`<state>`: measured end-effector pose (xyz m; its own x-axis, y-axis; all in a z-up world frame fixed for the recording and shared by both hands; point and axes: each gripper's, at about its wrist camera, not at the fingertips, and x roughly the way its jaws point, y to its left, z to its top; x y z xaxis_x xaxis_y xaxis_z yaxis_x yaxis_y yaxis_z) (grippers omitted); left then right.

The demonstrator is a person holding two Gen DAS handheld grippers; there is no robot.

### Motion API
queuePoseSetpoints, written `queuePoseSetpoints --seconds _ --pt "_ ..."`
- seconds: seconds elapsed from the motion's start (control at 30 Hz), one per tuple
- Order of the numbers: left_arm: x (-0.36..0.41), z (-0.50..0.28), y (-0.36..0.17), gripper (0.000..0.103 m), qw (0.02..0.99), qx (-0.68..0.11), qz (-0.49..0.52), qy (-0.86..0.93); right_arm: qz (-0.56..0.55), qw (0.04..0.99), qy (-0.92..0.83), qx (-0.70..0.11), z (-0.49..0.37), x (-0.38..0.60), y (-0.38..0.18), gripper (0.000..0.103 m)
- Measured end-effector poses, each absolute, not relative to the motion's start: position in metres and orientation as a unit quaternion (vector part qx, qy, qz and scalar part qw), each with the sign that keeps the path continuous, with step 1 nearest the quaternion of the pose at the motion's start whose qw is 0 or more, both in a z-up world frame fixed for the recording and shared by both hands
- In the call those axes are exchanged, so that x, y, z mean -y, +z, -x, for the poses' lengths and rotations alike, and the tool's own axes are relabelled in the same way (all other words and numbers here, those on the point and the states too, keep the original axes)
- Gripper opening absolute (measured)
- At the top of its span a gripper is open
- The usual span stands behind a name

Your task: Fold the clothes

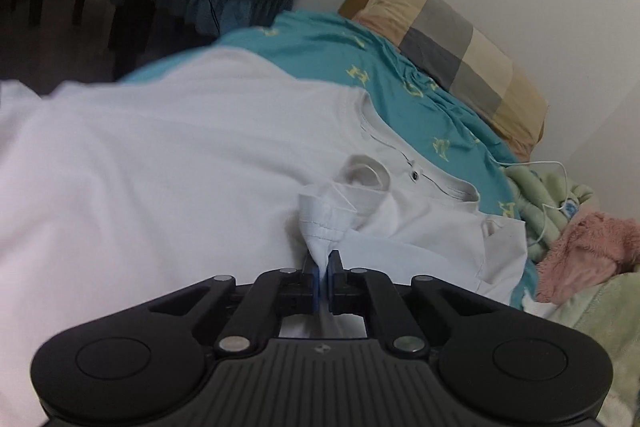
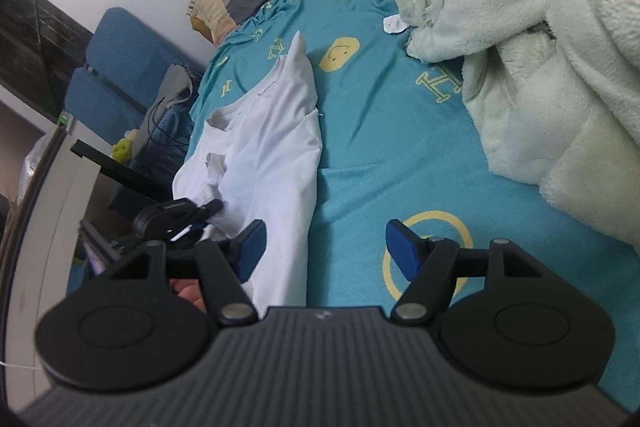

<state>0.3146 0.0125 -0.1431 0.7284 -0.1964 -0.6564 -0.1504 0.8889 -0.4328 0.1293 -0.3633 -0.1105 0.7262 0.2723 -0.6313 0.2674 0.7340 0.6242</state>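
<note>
While the left gripper (image 1: 324, 267) pinches a bunched hem of the one white T-shirt (image 1: 160, 163) between closed blue pads, the right gripper (image 2: 326, 247) hangs with jaws wide, empty. Shirt lies on the teal bedsheet (image 2: 380, 115) near its left edge, partly beneath the right gripper's left finger. One checked pillow (image 1: 452, 39), one green fleece blanket (image 2: 532, 39).

My black grippers carry blue finger pads (image 2: 402, 251), the shirt (image 1: 140, 163) is plain white, the bedsheet (image 2: 380, 131) teal with yellow letters and smiley faces, the pillow (image 1: 460, 43) checked grey, cream and tan, the fleece blanket (image 2: 540, 47) pale green.
</note>
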Motion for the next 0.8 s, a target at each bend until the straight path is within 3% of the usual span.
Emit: queuePoseSetpoints --seconds 0.27,0.53,0.6,0.67,0.8 --pt "-0.027 -0.285 -0.135 0.007 0.912 -0.38 0.156 -0.011 -0.317 0.871 -0.005 -0.375 -0.131 0.347 -0.108 0.069" --pt "-0.008 -0.2 -0.056 0.03 0.923 -0.375 0.047 -0.076 -0.262 0.893 0.022 -0.366 -0.132 0.323 -0.102 0.069" --pt "-0.006 -0.167 -0.035 0.042 0.921 -0.378 0.047 -0.084 -0.247 0.901 0.037 -0.354 -0.13 0.315 -0.097 0.069" --pt "-0.004 -0.138 -0.02 0.048 0.925 -0.368 0.036 -0.092 -0.232 0.91 0.05 -0.34 -0.127 0.307 -0.091 0.069" --pt "-0.003 -0.091 -0.014 0.082 0.935 -0.337 0.003 -0.109 -0.21 0.922 0.067 -0.32 -0.118 0.293 -0.082 0.069"
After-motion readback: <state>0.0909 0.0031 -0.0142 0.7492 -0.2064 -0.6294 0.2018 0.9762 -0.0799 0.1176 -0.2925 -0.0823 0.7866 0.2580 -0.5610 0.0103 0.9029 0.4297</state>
